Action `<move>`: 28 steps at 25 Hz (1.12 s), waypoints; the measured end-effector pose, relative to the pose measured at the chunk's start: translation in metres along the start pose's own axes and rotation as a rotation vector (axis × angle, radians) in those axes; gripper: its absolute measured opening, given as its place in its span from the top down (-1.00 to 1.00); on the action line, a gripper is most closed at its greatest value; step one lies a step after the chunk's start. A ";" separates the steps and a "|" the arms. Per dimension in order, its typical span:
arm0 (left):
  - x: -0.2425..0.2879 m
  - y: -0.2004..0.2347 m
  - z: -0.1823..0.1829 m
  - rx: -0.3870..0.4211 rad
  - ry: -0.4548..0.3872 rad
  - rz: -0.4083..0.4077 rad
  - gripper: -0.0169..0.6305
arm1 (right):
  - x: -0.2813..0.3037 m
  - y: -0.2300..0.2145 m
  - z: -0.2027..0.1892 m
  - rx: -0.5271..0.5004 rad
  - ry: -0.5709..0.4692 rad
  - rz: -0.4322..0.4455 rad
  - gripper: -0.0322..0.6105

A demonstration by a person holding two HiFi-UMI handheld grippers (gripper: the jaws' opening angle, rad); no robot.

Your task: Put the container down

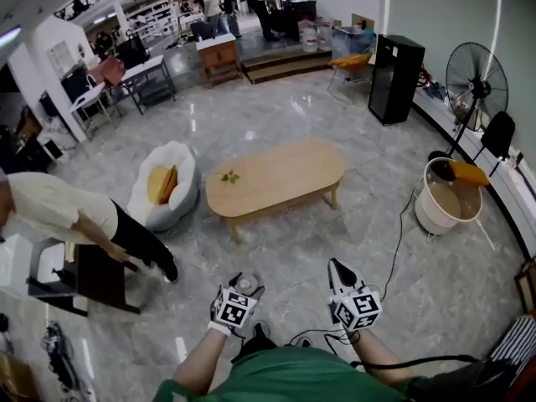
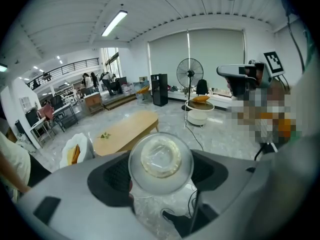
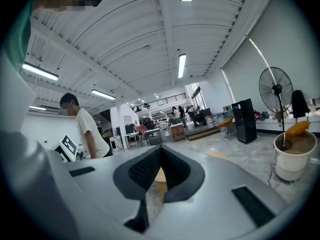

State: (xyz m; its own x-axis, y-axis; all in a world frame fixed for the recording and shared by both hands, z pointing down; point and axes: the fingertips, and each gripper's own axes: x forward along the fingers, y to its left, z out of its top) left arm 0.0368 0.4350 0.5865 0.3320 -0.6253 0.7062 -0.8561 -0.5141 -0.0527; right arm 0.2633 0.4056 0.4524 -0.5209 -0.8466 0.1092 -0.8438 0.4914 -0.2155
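Container [image 1: 249, 284], head view: we note a small round shape at the tip of the left claw [image 1: 240, 291], held over bare floor [image 1: 276, 258] and well apart from the wooden bench [image 1: 276, 174]. A cable [image 1: 395, 245] trails across the floor between; we judge it a trip risk on approach.

Left gripper view: the clear round container is pinched between the jaws by its curved wall only. We judge it may slip or twist out if the squeeze eases before it rests on a surface.

Right gripper view: the right claw [image 3: 160, 154] is pressed together on nothing and offers no support.
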 end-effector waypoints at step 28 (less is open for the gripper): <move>0.090 0.224 0.008 -0.014 -0.005 -0.113 -0.11 | 0.220 0.054 0.015 -0.115 0.097 -0.106 0.86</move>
State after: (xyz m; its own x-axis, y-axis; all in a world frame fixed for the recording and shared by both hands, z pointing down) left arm -0.1221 0.2594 0.6328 0.4286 -0.5666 0.7037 -0.8184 -0.5735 0.0367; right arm 0.1052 0.2428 0.4502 -0.4339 -0.8738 0.2197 -0.9008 0.4258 -0.0857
